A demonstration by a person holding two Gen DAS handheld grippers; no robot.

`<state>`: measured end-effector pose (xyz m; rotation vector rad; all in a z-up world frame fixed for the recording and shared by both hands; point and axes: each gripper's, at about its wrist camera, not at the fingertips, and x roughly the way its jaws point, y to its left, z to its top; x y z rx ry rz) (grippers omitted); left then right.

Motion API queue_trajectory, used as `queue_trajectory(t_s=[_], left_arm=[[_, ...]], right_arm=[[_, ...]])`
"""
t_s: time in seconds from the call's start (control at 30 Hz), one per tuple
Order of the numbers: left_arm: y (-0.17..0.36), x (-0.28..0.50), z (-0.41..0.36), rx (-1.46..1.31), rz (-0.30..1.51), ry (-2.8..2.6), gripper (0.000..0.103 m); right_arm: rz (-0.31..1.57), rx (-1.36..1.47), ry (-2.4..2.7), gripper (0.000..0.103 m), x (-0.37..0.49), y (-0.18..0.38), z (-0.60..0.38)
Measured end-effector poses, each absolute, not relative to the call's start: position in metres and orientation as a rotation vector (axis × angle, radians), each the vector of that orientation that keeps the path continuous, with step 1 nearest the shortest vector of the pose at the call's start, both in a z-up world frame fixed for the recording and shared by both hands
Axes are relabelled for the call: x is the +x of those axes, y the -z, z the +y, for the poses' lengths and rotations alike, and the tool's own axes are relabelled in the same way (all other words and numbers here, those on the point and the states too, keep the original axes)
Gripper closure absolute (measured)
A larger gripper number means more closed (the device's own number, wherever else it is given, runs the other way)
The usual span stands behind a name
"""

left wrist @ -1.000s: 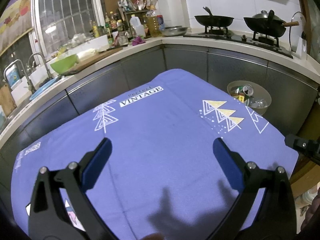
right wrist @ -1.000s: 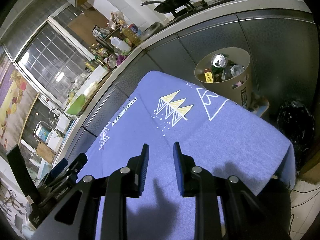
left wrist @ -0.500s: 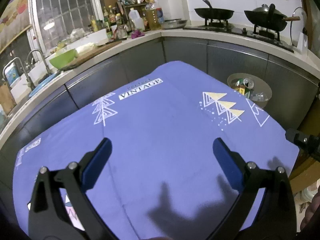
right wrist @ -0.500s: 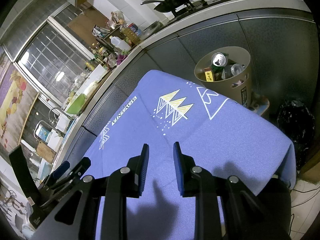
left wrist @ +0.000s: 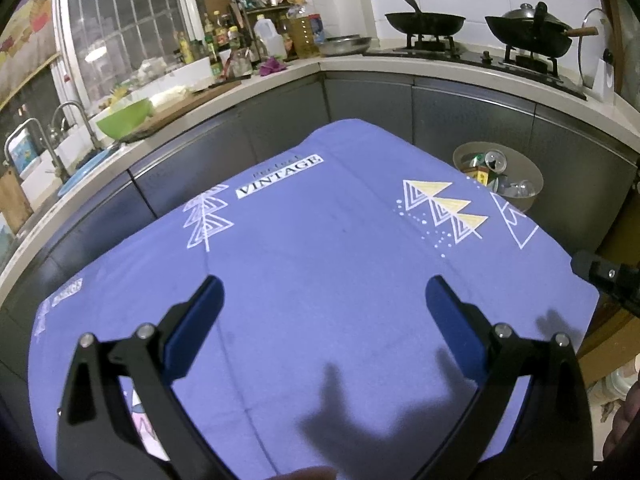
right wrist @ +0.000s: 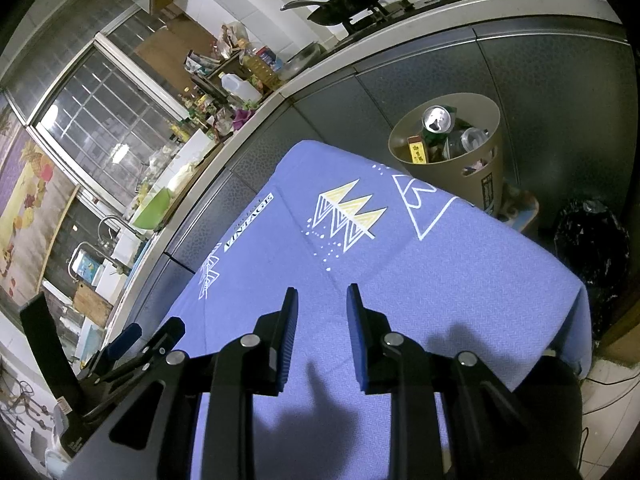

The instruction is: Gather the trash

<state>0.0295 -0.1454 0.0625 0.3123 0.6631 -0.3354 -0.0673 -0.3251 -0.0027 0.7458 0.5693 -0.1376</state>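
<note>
I have both tongs hovering over the worktop (left wrist: 320,272), which is covered by a blue cloth printed with triangles and the word VINTAGE. My left tongs (left wrist: 322,300) are released, fingers spread wide with nothing between them. My right tongs (right wrist: 322,304) are nearly closed, only a narrow gap between the blue pads, and they grasp nothing.

Ahead of the right tongs and off to their right, past the far corner of the worktop, stands the tan bin (right wrist: 480,184) on the floor against the grey cabinets. It holds the trash: a drink can (right wrist: 437,118) with its opened top facing up, a second can (right wrist: 472,138) beside it, and a small yellow and red box (right wrist: 417,149) near the rim. From the left tongs the same bin (left wrist: 516,160) sits ahead and to the right.

To the right of the right tongs, beyond the worktop edge, a black bag (right wrist: 592,236) lies on the floor.
</note>
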Motion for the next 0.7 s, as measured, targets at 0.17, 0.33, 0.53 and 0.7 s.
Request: queue_trajectory(t_s=[0.17, 0.33, 0.53, 0.7], left_arm=[[-0.0605, 0.0288, -0.1464, 0.316, 0.669, 0.339, 0.006], [-0.0597, 0.0289, -0.147, 0.314, 0.672, 0.34, 0.006], [-0.057, 0.0291, -0.1496, 0.319, 0.675, 0.347, 0.006], [-0.056, 0.0301, -0.1498, 0.32, 0.679, 0.354, 0.006]], right_arm=[[0.563, 0.748, 0.139, 0.081, -0.0695, 0.0018, -0.3241], [0.56, 0.753, 0.141, 0.081, -0.0713, 0.0011, -0.3226], [0.558, 0.751, 0.142, 0.081, -0.0716, 0.0007, -0.3229], [0.56, 0.754, 0.141, 0.081, -0.071, 0.0014, -0.3235]])
